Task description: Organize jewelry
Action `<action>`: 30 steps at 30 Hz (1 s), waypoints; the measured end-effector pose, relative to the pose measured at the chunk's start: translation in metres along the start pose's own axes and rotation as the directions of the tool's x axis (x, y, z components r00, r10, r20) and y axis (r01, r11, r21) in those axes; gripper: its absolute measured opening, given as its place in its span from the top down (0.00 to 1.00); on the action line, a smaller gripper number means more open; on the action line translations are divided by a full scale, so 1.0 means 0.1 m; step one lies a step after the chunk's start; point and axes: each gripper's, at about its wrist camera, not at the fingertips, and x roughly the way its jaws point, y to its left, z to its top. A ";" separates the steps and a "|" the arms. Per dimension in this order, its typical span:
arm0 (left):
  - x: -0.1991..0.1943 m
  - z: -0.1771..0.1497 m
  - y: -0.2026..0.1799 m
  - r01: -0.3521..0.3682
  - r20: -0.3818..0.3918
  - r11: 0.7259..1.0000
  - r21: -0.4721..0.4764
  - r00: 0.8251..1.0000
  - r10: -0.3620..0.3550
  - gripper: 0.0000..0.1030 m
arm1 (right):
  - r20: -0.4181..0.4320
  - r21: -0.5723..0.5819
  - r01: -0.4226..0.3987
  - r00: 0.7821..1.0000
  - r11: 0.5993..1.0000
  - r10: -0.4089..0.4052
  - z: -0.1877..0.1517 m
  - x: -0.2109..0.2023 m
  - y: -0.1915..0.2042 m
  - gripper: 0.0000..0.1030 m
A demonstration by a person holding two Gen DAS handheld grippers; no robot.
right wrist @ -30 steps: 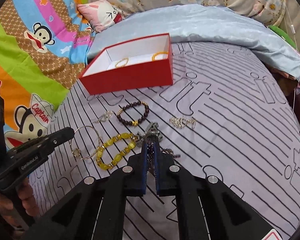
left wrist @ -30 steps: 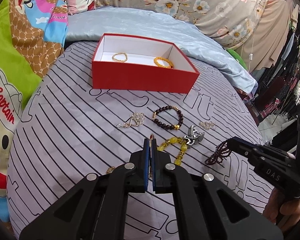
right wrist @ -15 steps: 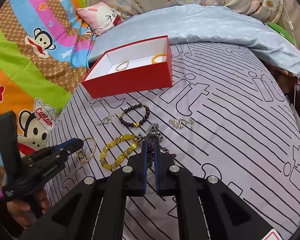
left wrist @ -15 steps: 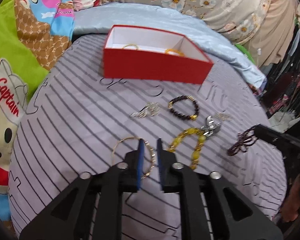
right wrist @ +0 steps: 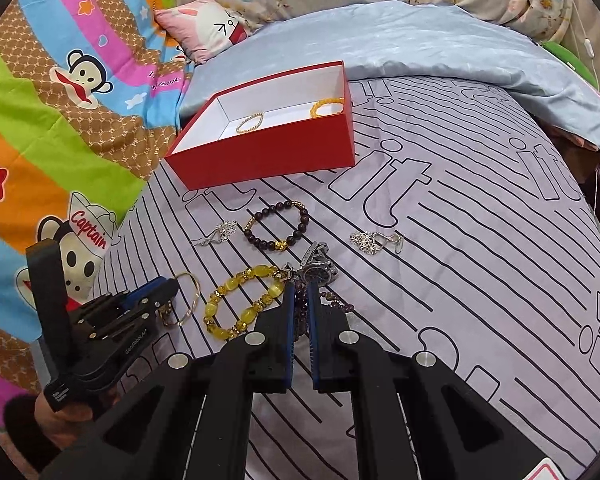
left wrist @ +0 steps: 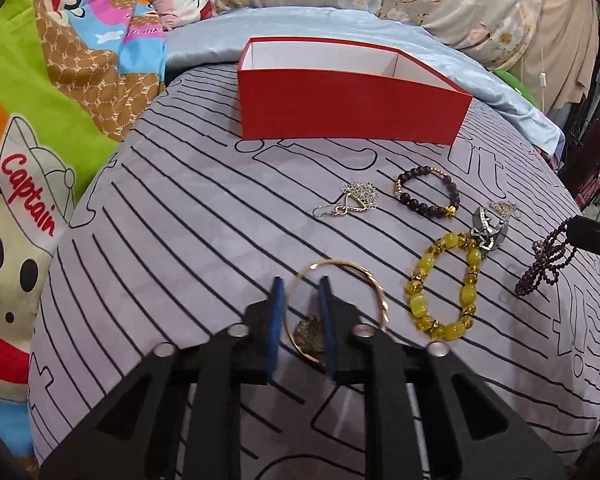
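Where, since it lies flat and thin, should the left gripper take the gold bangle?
Grip the thin rim of the gold bangle near its charm, from above, one finger inside the ring, one outside: it lies flat. The left gripper straddles that arc, jaws closing.

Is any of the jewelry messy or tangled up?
Yes. The silver watch lies against the yellow bead bracelet, overlapping its edge, and the purple bead strand hangs bunched from the right gripper. Nothing looks broken.
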 end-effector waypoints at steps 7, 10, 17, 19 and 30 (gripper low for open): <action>0.01 0.06 0.01 0.062 -0.016 0.998 -0.029 0.998 -0.063 0.99 | 0.002 -0.002 0.002 1.000 1.000 -0.002 0.01 0.00 0.02 0.95; -0.03 0.08 0.00 0.098 -0.020 0.994 -0.047 0.995 -0.099 1.00 | 0.005 -0.003 0.003 1.000 1.000 -0.003 0.03 0.00 0.02 0.95; -0.13 0.12 -0.05 0.138 -0.007 0.989 -0.045 0.990 -0.139 1.00 | 0.005 0.000 0.002 1.000 1.000 -0.002 0.04 -0.01 0.01 0.95; -0.20 0.09 -0.06 0.174 -0.001 0.984 -0.045 0.985 -0.174 1.00 | 0.004 0.003 0.002 1.000 1.000 -0.002 0.04 -0.01 0.01 0.95; -0.22 -0.21 -0.35 0.219 -0.067 0.975 0.028 0.974 -0.217 1.00 | 0.007 0.009 -0.002 1.000 1.000 0.002 -0.01 -0.04 0.01 0.95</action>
